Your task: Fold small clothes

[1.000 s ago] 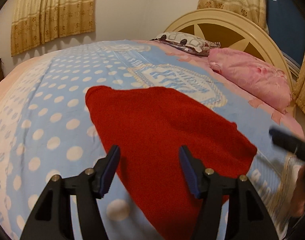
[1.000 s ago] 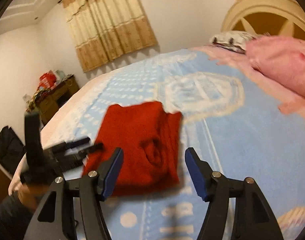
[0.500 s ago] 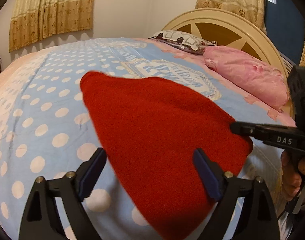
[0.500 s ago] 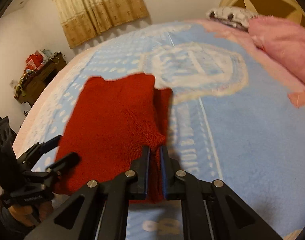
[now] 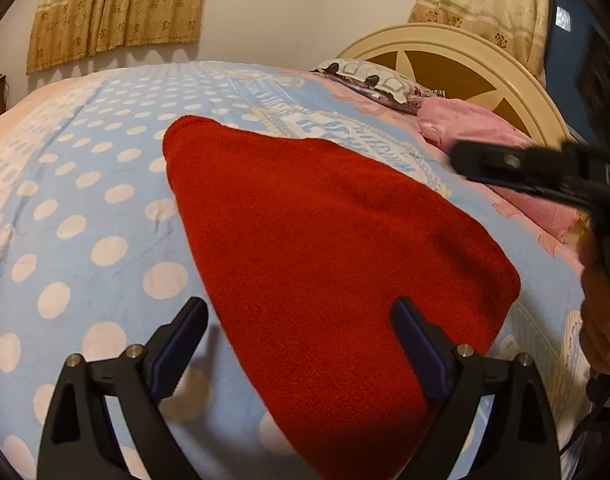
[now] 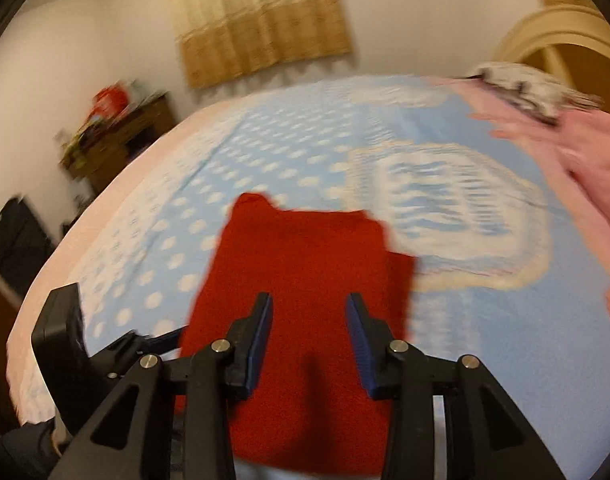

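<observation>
Bed (image 5: pixel 105 208), dotted blue cover. Red knit (image 5: pixel 325 240) lies flat, partly folded. Left gripper (image 5: pixel 301 344) wide, empty; right gripper (image 6: pixel 309 340) just opening, empty. Next: regrasp an edge, fold across.

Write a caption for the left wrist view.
Open left gripper above a folded red garment on a polka-dot bedspread.

Both grippers are matte black plastic. The left gripper (image 5: pixel 301 344) has two angular arms with triangular cut-outs, silver screws at the pivots and dark blue ribbed pads on the jaws. The right gripper (image 6: pixel 309 340) is built the same; seen from the left camera, its side bears pale letters, partly cut off. A hand (image 5: pixel 601 320) wraps its handle.
</observation>
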The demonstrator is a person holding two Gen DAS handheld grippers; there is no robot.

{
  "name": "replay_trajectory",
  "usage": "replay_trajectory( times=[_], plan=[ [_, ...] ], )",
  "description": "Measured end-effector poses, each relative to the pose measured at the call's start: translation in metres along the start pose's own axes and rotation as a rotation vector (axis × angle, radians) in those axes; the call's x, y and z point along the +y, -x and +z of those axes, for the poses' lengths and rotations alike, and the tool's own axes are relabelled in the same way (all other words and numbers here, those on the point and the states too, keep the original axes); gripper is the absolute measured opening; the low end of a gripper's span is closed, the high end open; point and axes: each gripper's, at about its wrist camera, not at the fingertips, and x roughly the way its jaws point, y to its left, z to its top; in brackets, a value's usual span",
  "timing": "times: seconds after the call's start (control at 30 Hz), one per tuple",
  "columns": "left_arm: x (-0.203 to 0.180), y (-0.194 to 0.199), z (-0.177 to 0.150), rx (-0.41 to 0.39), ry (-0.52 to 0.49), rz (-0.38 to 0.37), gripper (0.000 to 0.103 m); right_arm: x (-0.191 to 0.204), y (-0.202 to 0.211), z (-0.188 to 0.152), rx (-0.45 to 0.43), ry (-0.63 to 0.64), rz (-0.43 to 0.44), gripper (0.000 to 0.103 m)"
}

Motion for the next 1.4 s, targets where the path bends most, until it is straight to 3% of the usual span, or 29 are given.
replay_trajectory(
  times=[0.13,0.23,0.37,0.57,0.73,0.9,1.0,1.1,1.3,1.4],
  plan=[
    [0.001,-0.001,-0.001,0.003,0.009,0.001,0.098,0.003,-0.044,0.011,0.099,0.025,-0.071,0.039],
    [0.004,-0.001,-0.002,0.009,0.028,-0.010,0.100,-0.021,-0.075,0.012,0.188,-0.080,-0.133,0.039],
    [0.006,-0.002,-0.003,0.019,0.042,-0.026,0.100,-0.045,-0.085,0.011,0.172,-0.162,-0.110,0.037],
    [0.005,-0.001,-0.004,0.020,0.035,-0.021,0.101,-0.041,-0.085,0.007,0.150,-0.089,-0.143,0.037],
    [0.002,0.000,-0.006,0.021,0.026,-0.005,0.103,-0.050,-0.089,0.013,0.159,-0.134,-0.146,0.037],
    [0.006,0.003,-0.011,0.026,0.047,-0.009,0.103,-0.025,-0.064,0.011,0.127,-0.085,-0.211,0.039],
    [0.009,0.008,-0.018,0.025,0.065,-0.021,0.103,0.015,-0.048,0.002,0.105,0.071,-0.149,0.039],
    [0.009,0.011,-0.021,0.025,0.075,-0.023,0.103,0.032,-0.062,-0.015,0.161,0.180,-0.153,0.039],
    [0.006,0.018,-0.026,0.025,0.067,-0.021,0.103,0.002,-0.057,-0.013,0.153,0.103,-0.067,0.039],
    [0.004,0.025,-0.019,-0.004,0.062,-0.007,0.103,-0.016,-0.045,-0.010,0.135,0.034,0.037,0.039]
  ],
)
